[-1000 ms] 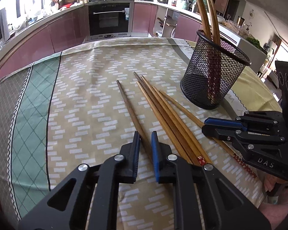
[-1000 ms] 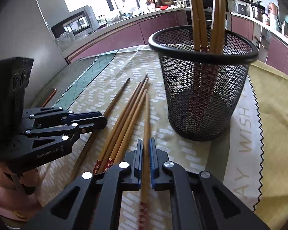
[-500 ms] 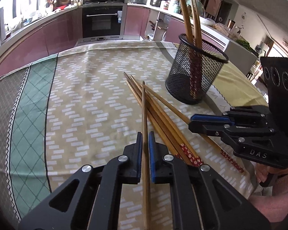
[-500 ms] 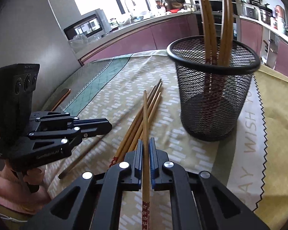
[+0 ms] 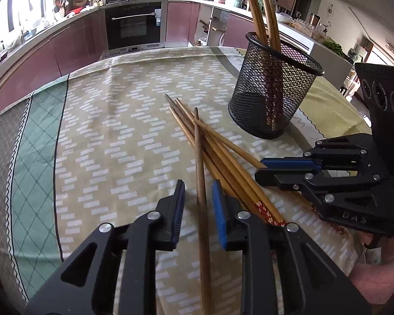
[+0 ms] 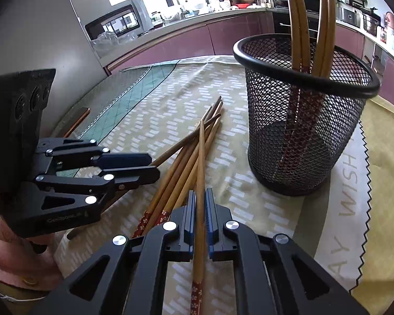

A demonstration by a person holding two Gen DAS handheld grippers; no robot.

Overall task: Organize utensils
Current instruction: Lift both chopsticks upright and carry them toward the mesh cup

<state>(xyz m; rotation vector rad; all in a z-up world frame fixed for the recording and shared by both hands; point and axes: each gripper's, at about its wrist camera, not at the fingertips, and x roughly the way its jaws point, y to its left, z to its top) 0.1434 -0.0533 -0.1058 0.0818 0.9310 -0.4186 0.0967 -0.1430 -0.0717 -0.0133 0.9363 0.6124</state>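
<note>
Cloth (image 5: 113, 136): tan w/ small white dashes in zigzag rows, green diamond-grid band (image 5: 31, 173) edged w/ black line, grey lattice strip at far edge, yellow-olive part (image 6: 380, 178) w/ black sawtooth border & pale lettering. Holder (image 6: 302, 131): black mesh, black rim. Chopsticks (image 5: 223, 162): light brown wood, red ends w/ white flowers; one stick (image 5: 201, 183) darker brown. Left gripper (image 5: 197, 197) & right gripper (image 6: 201, 210): black bodies, blue pads, silver screws. Cabinets (image 5: 73, 42): mauve-pink. Oven (image 5: 134, 26): black.
</note>
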